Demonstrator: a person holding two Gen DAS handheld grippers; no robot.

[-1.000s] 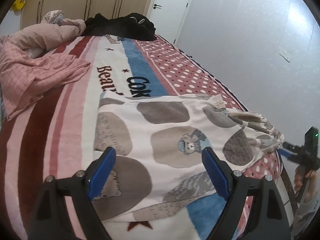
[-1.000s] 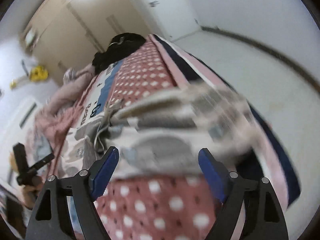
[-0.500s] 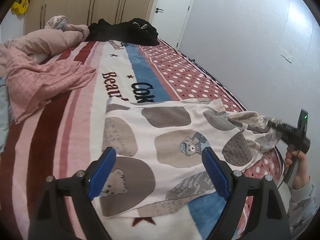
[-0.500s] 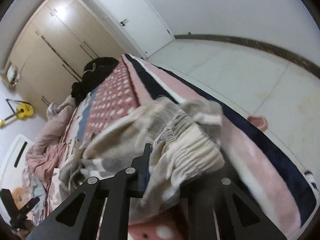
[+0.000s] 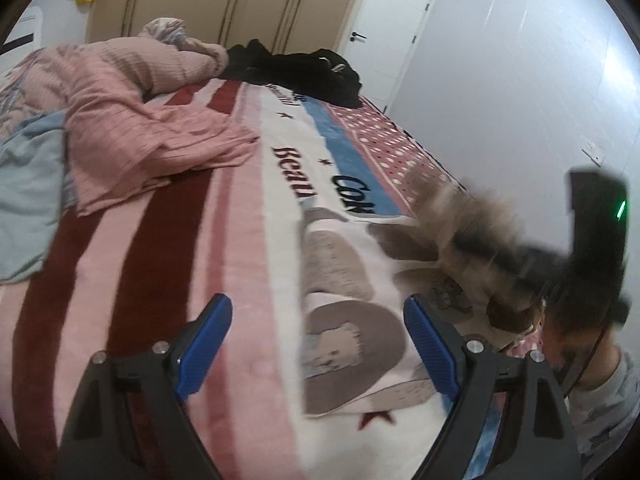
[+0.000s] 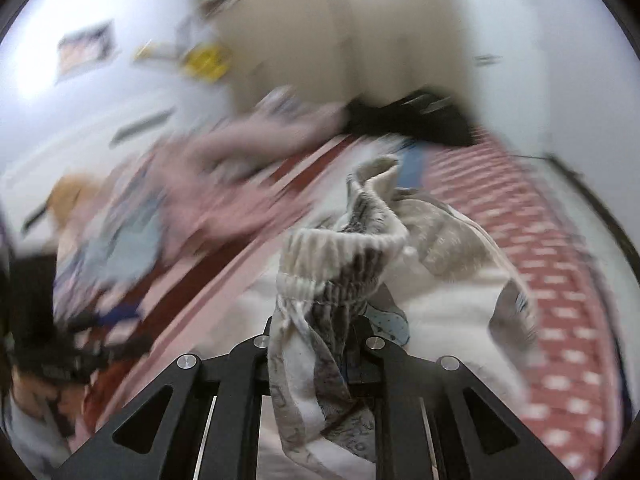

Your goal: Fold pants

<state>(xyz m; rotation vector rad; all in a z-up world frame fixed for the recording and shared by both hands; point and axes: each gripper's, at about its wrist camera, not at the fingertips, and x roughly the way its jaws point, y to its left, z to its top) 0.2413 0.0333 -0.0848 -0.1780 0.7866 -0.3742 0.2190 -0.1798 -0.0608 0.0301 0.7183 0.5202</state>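
Two tongs: right tongs (image 6: 320, 344) clamp the pants (image 6: 344, 264); left tongs (image 5: 316, 344) gape wide, empty.

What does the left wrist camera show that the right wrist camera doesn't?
Only the left wrist view shows the open left gripper with blue pads, nothing between them, hanging over the pants spread on the bed, plus a white door.

Only the right wrist view shows the right gripper shut on the pants' ribbed waistband, lifted off the bed.

Both show the bear-print pants, the striped blanket, pink bedding, a black clothes pile and the wardrobe.
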